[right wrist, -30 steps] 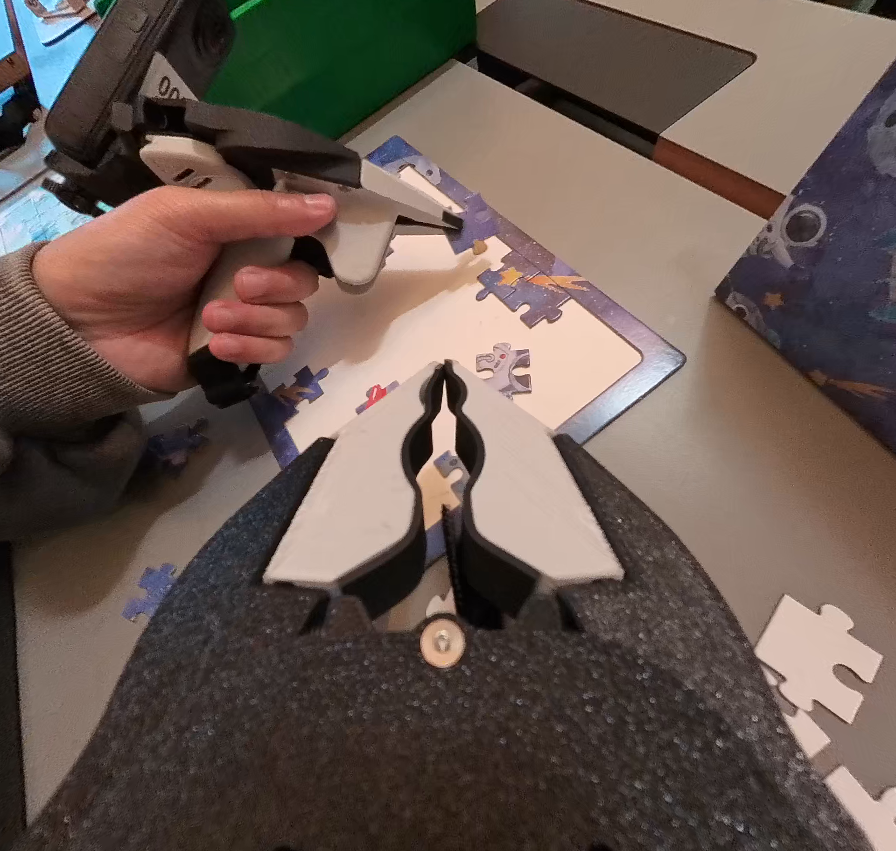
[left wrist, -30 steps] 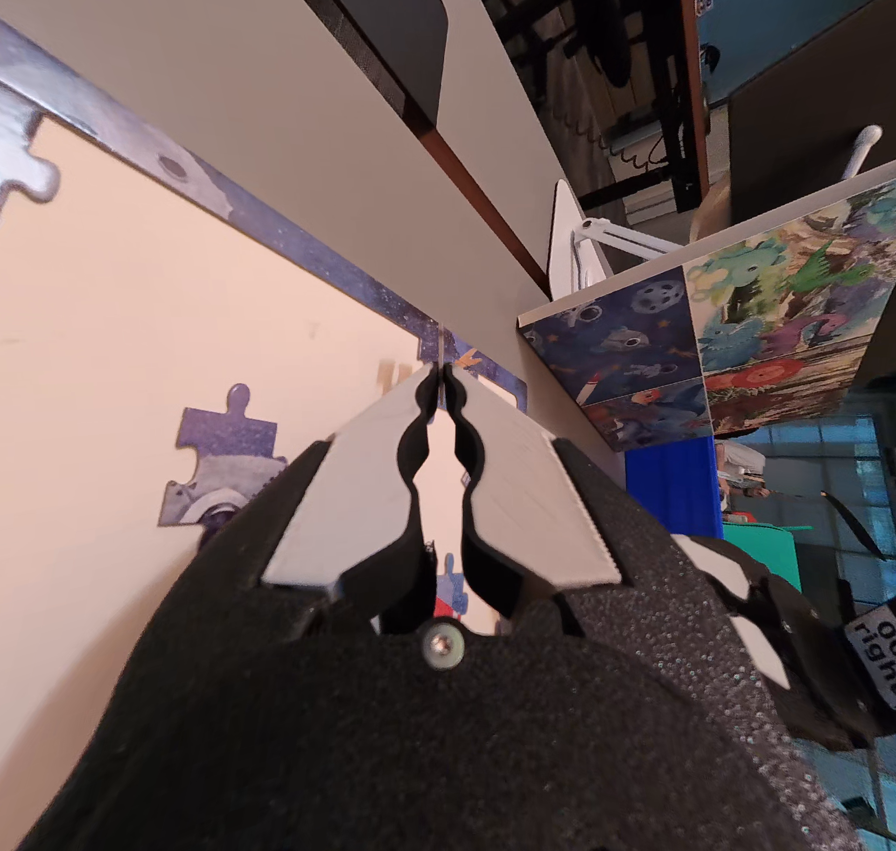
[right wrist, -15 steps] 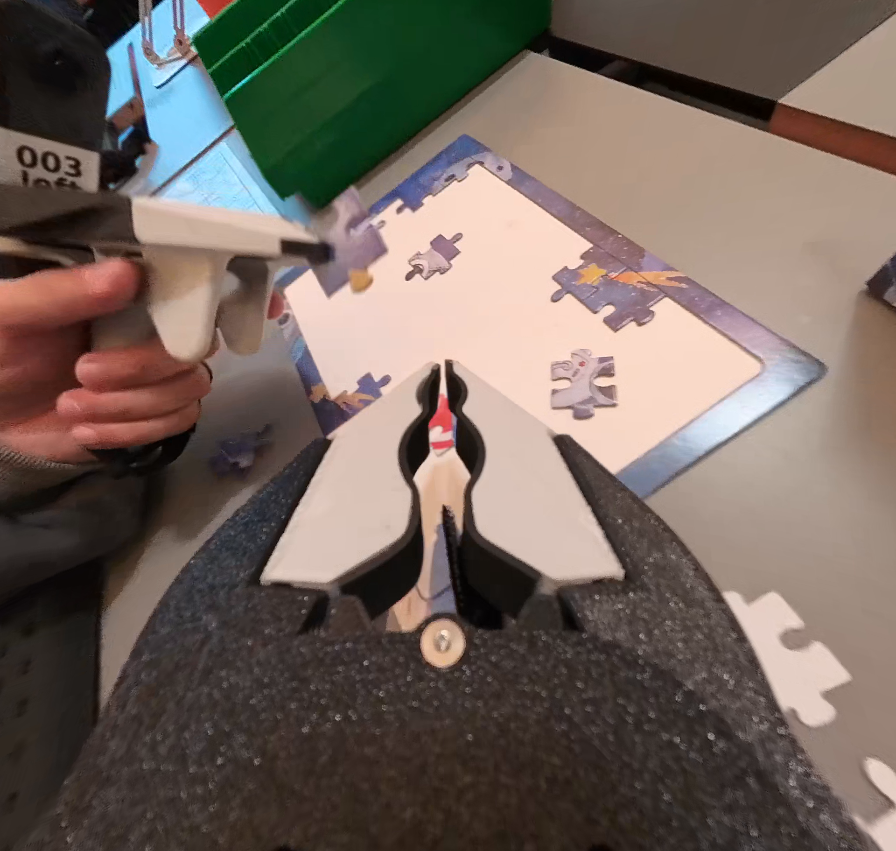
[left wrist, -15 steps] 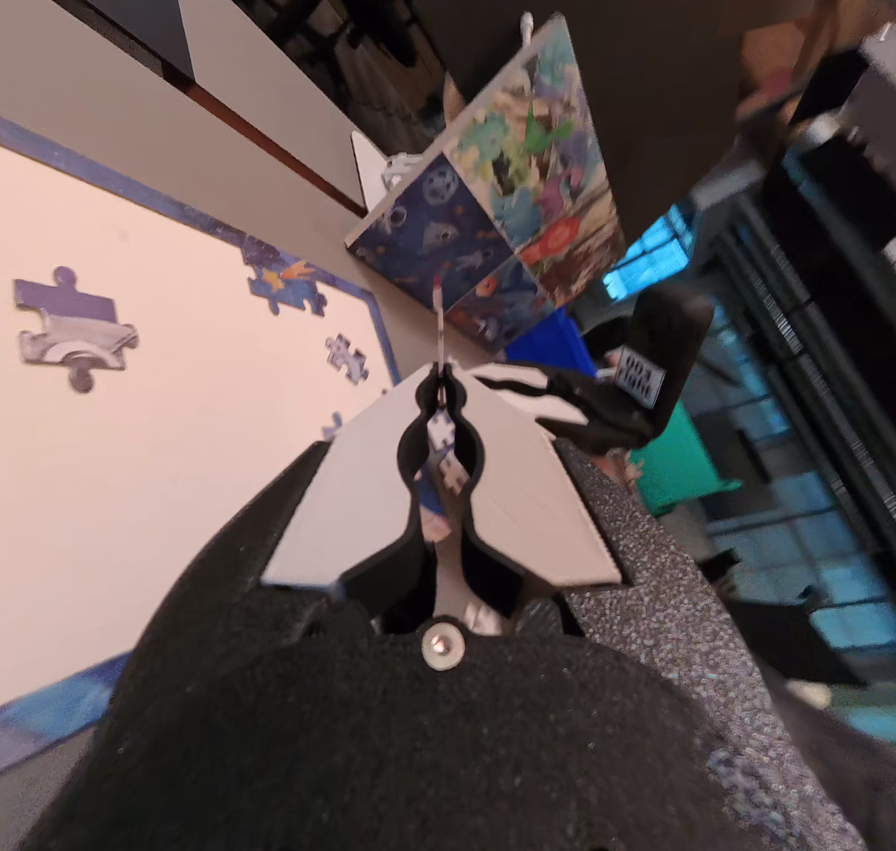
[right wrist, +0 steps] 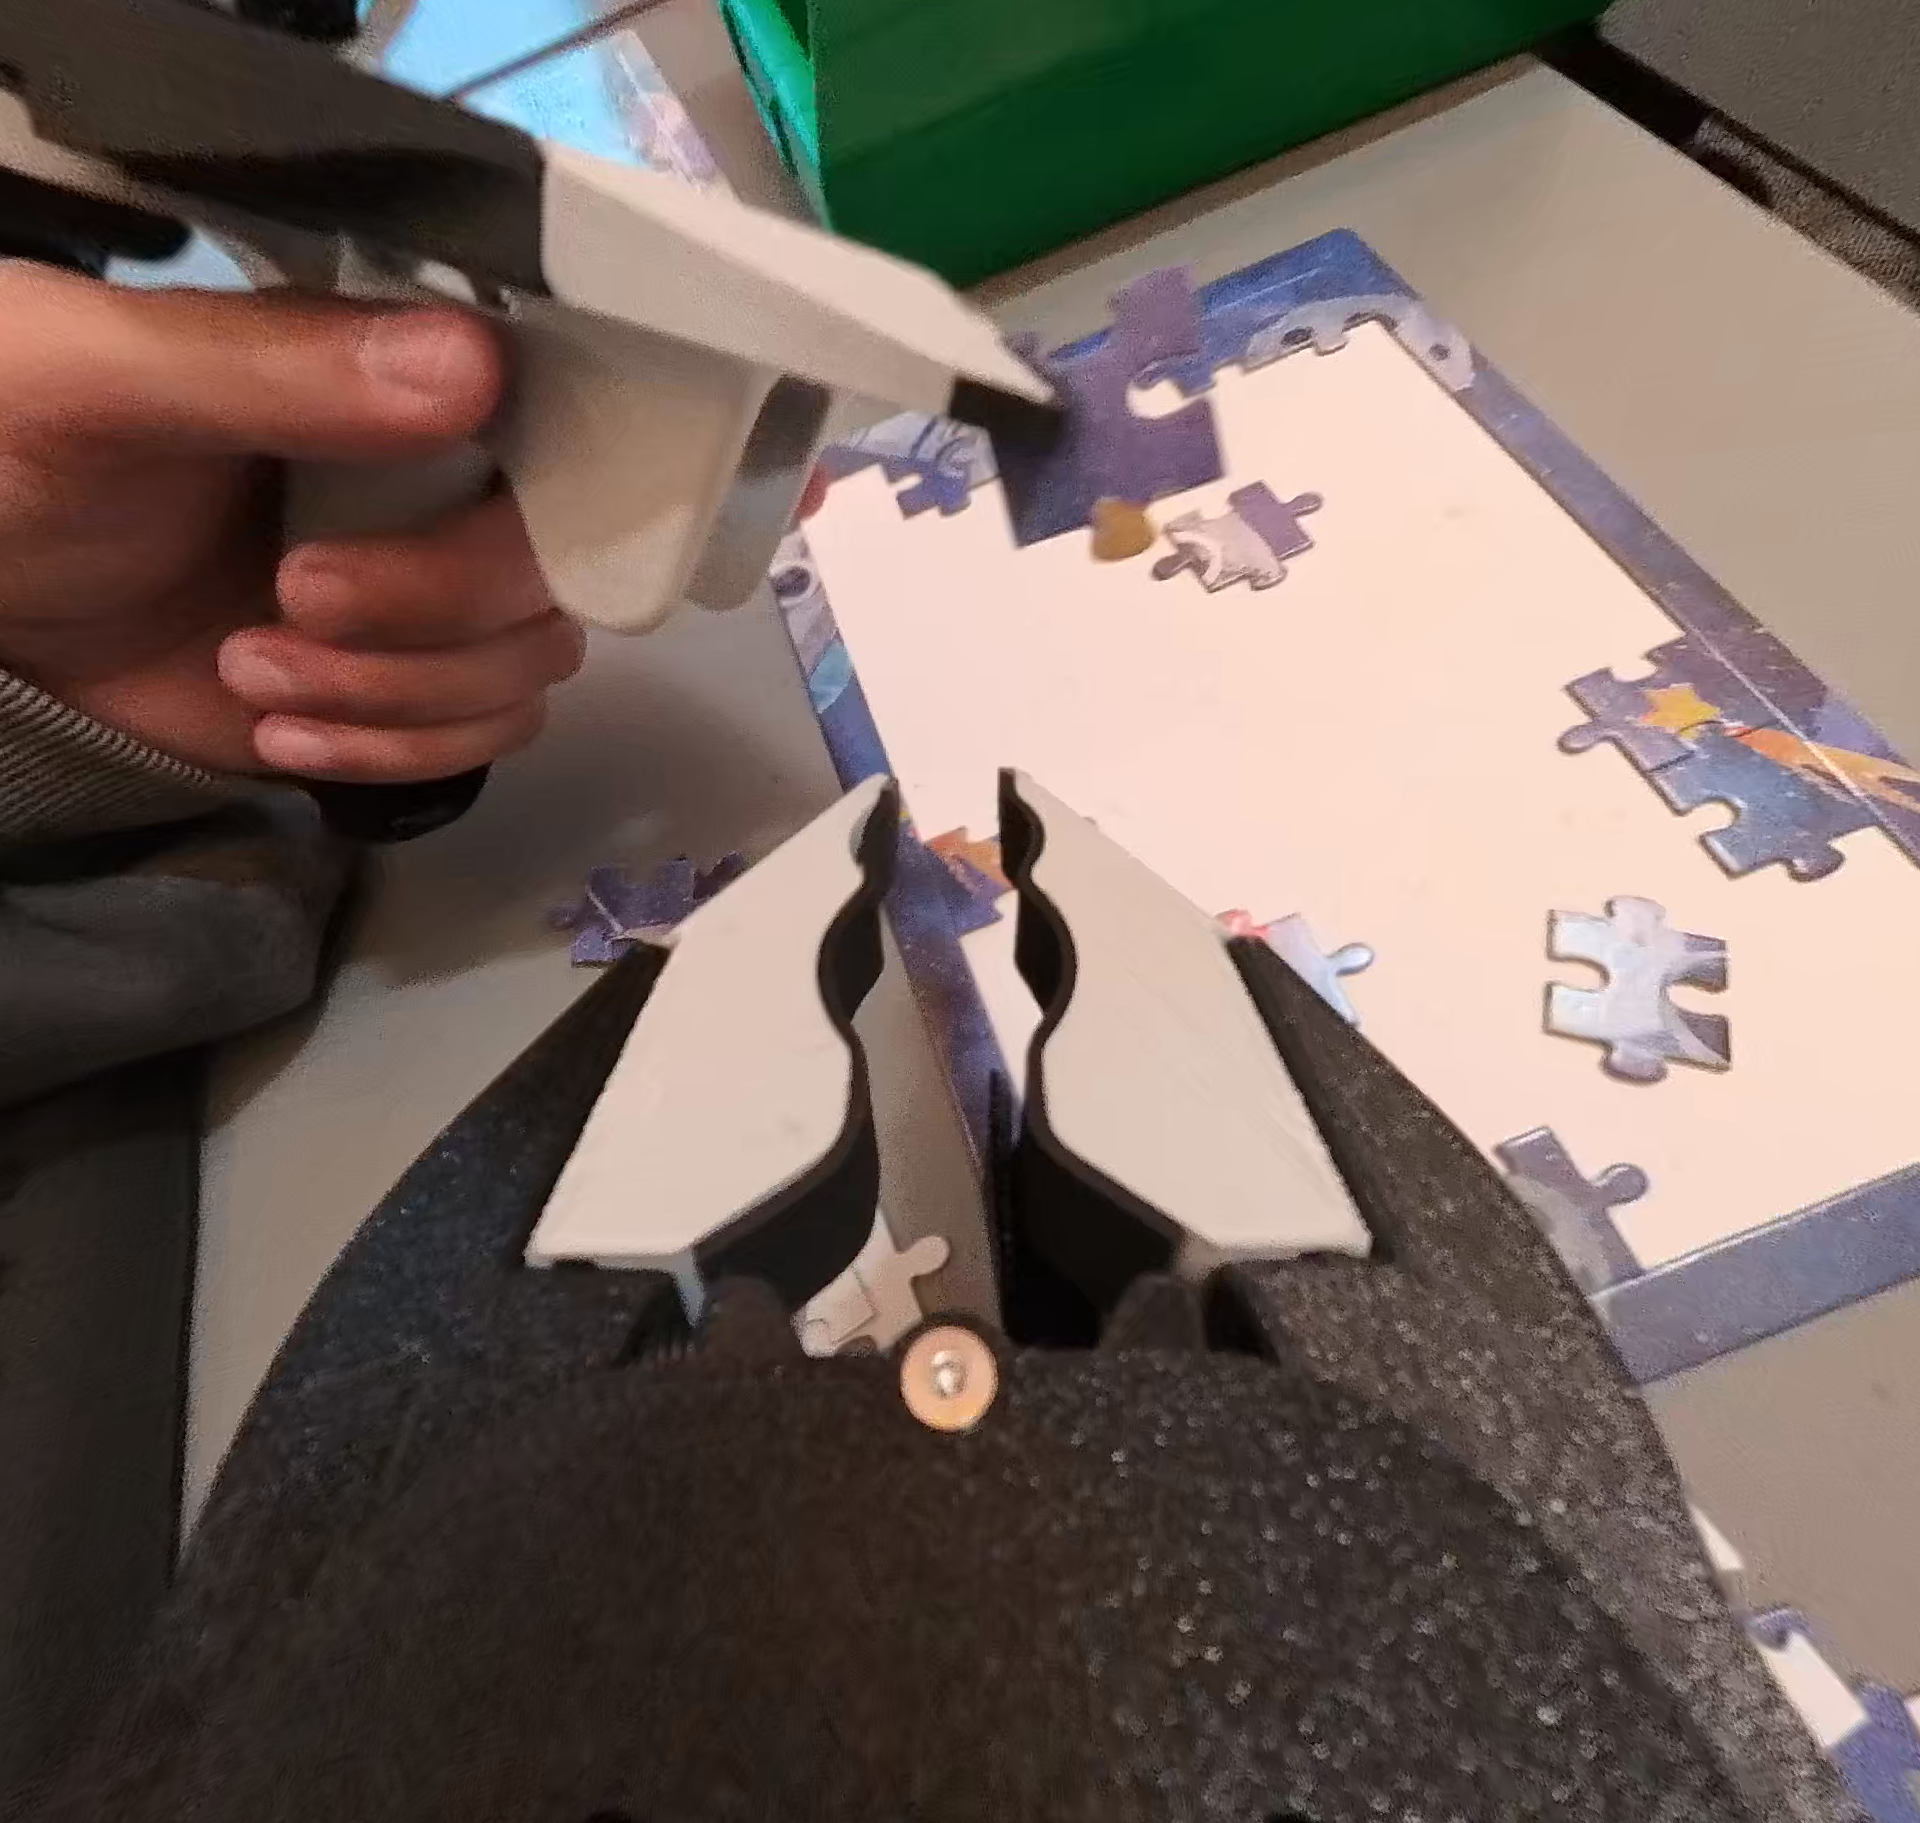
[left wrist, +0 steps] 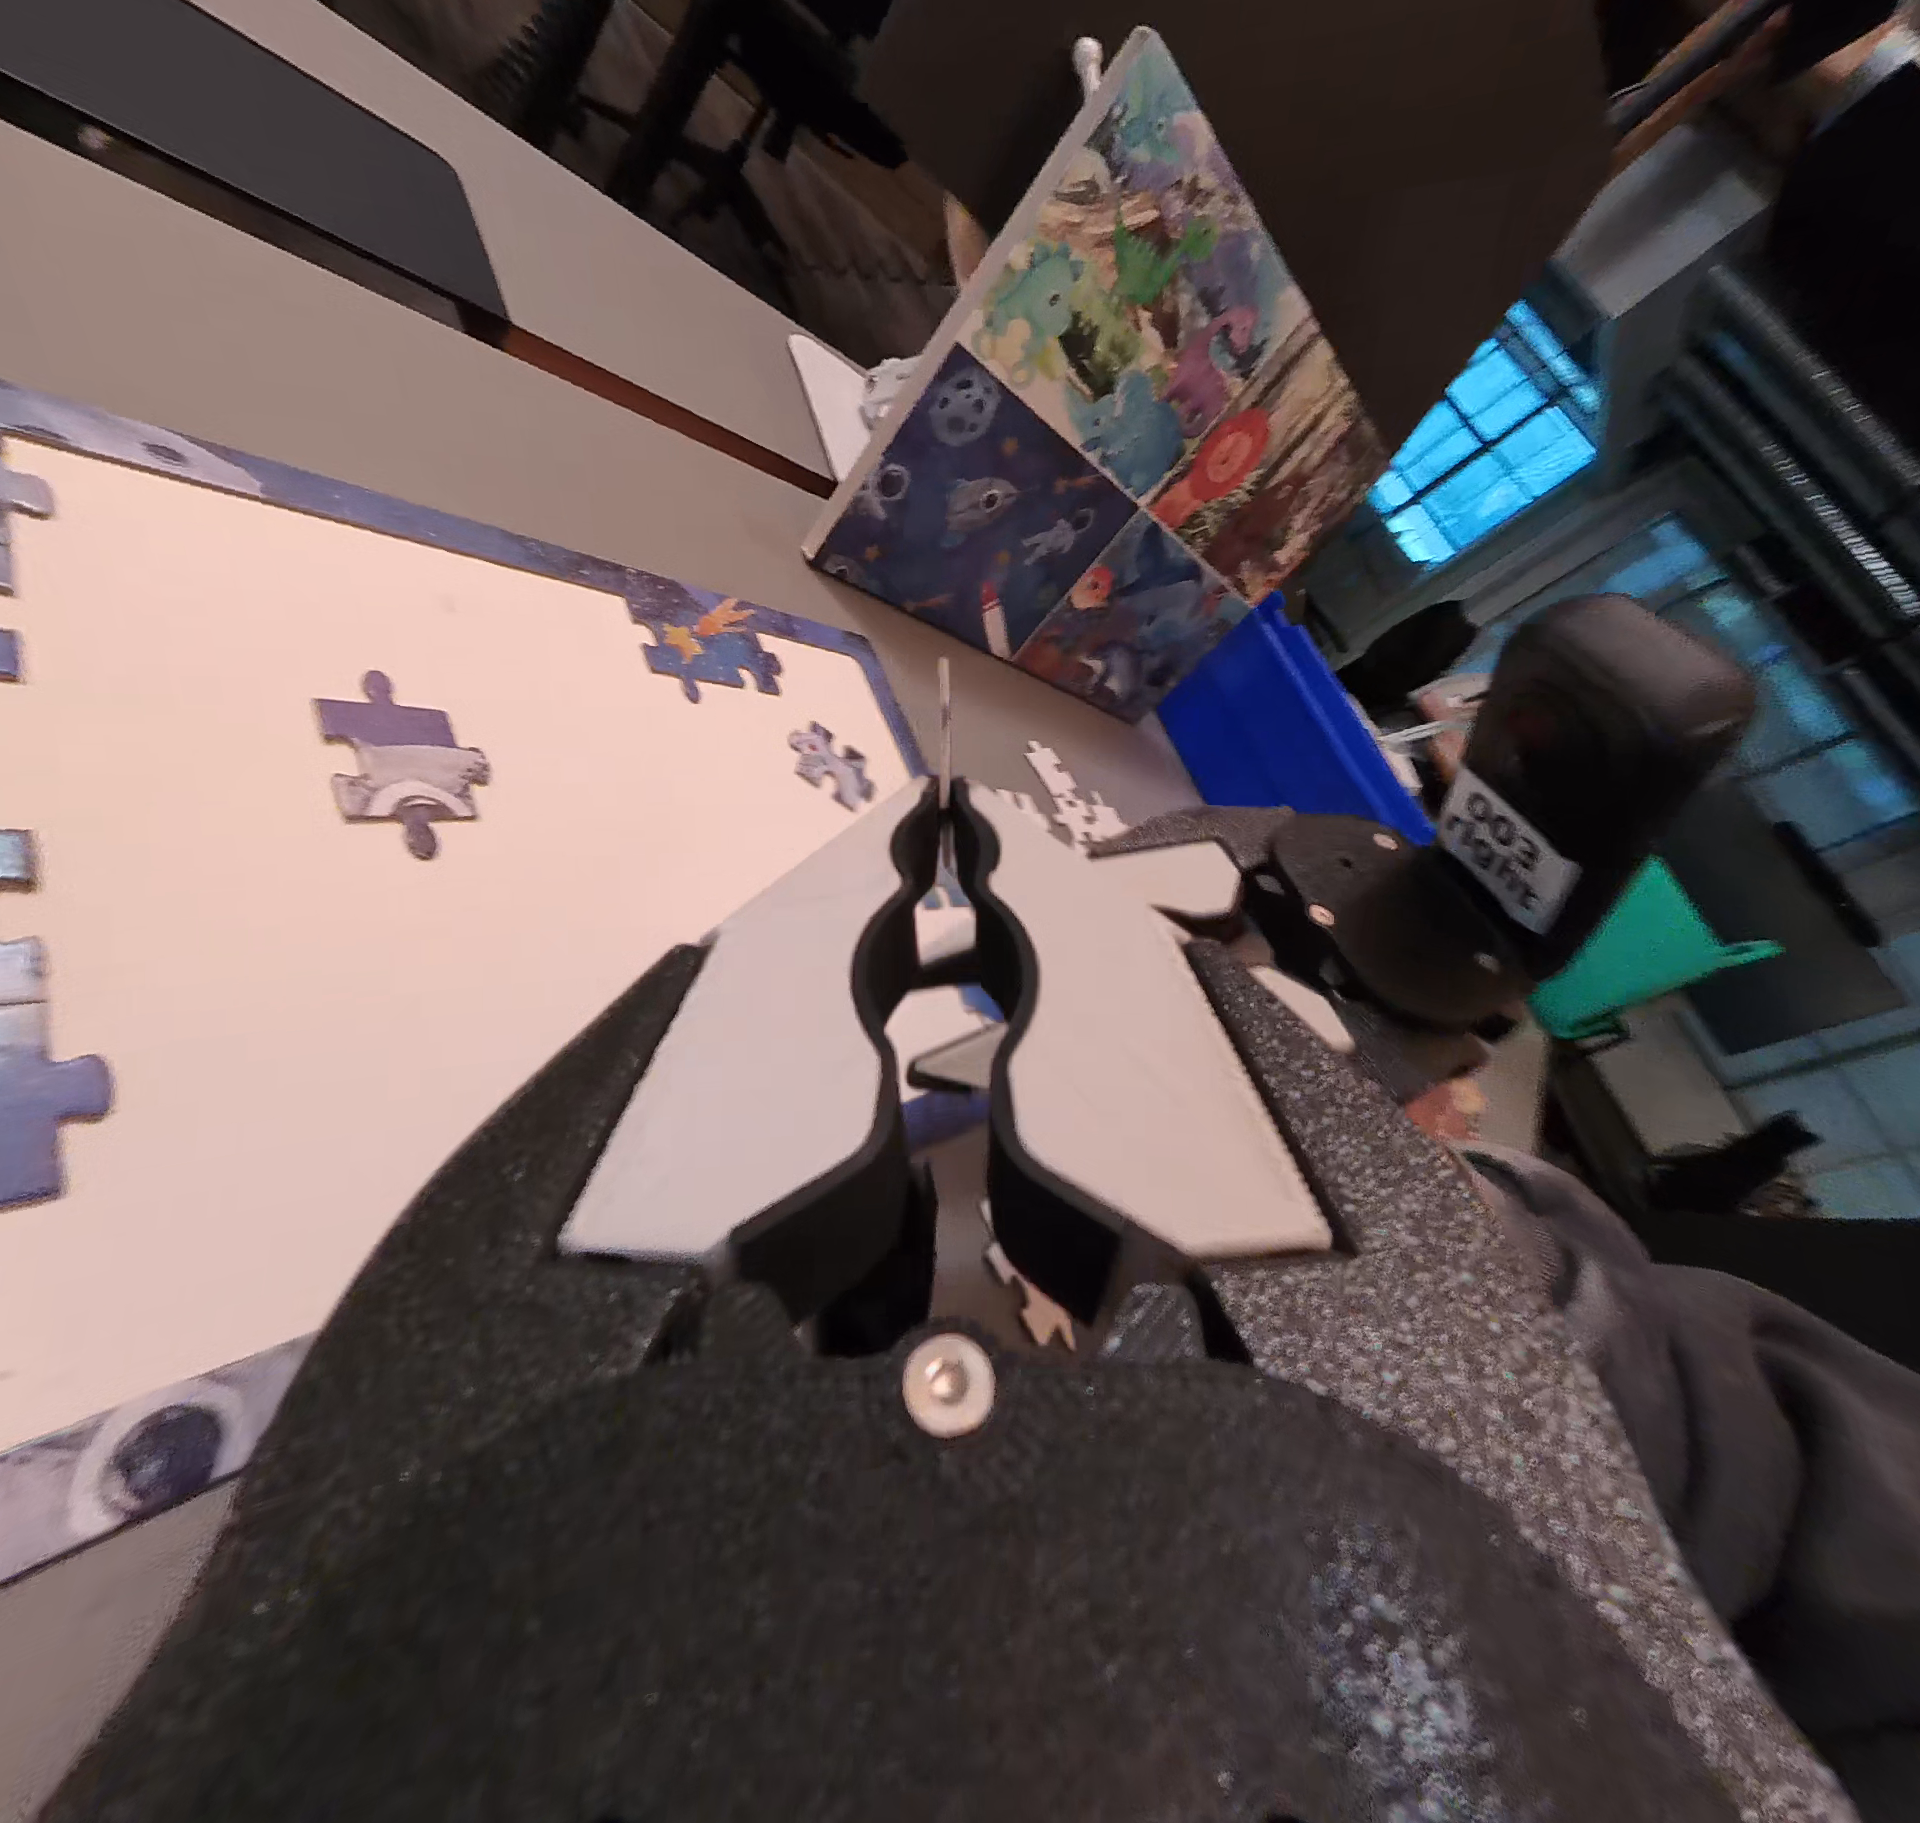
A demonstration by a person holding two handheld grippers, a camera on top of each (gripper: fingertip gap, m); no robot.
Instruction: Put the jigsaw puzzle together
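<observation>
The puzzle tray (right wrist: pixel 1299 734) has a cream floor and a blue space-print rim; it also shows in the left wrist view (left wrist: pixel 260 994). Several pieces lie in it, such as a grey-purple piece (right wrist: pixel 1236 537) and a joined star pair (right wrist: pixel 1745 765). My left gripper (left wrist: pixel 943 794) is shut on a purple piece (left wrist: pixel 943 724), seen edge-on. The right wrist view shows that left gripper (right wrist: pixel 1003 412) holding the piece (right wrist: pixel 1132 433) above the tray's far left corner. My right gripper (right wrist: pixel 948 797) is open and empty above the tray's near left rim.
A green bin (right wrist: pixel 1143 38) stands behind the tray. A picture-printed puzzle box (left wrist: pixel 1091 485) leans at the right, with a blue bin (left wrist: pixel 1278 734) beyond it. Loose pieces lie on the grey table, purple ones (right wrist: pixel 634 900) at left and white face-down ones (left wrist: pixel 1070 797) at right. The grippers' ends are close to 6 centimeters from one another.
My right gripper has opened and moved left over the tray's near rim. My left gripper has lifted the purple piece off the tray and swung it toward the far left corner.
</observation>
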